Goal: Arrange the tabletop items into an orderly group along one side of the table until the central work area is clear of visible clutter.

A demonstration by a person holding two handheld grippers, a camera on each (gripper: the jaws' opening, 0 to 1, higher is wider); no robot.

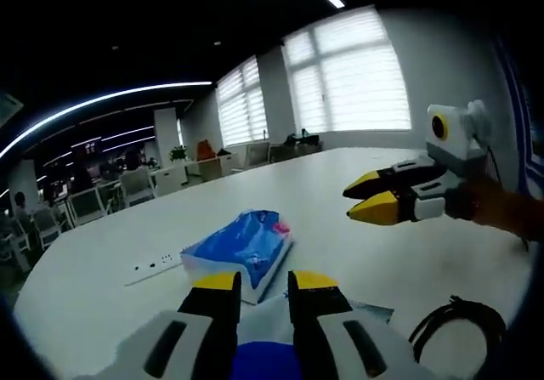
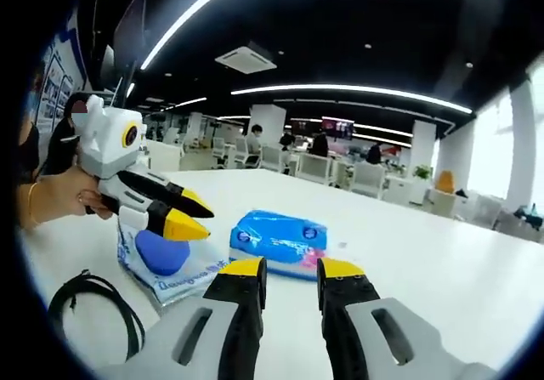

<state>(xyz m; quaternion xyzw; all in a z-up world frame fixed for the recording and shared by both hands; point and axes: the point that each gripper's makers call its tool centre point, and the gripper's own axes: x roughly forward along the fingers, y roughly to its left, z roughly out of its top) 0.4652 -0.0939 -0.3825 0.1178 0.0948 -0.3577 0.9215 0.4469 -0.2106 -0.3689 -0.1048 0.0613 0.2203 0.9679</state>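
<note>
Nearest in the left gripper view, the left hand-held gripper (image 1: 264,285) hovers just above the counter (image 1: 357,184) with its yellow-tipped jaws a small gap apart and nothing between them, so it reads as released; beneath its body a blue object (image 1: 263,361) peeks out, which the right gripper view shows as a rounded blue object (image 2: 161,251) resting on a clear printed plastic bag (image 2: 174,285). Just ahead of the jaws lies a blue tissue pack (image 1: 240,251), flat on the white surface and angled away, likely the next thing to be gathered since both tools face it. To the side, a coiled black cable (image 1: 459,329) sits at the counter's near edge, well apart from the pack. In the right gripper view, the right hand-held gripper (image 2: 291,271) is likewise parted and empty, aimed at the same tissue pack (image 2: 279,240), with the black cable (image 2: 93,308) lying to one side. The person's hand (image 2: 59,195) holds the left tool over the bag. A flat power outlet panel (image 1: 155,267) is set into the counter beside the pack. The items sit clustered fairly close together, though I judge them not yet lined up along an edge. Farther off stand office chairs (image 1: 85,203) and bright blinded windows (image 1: 361,74).
</note>
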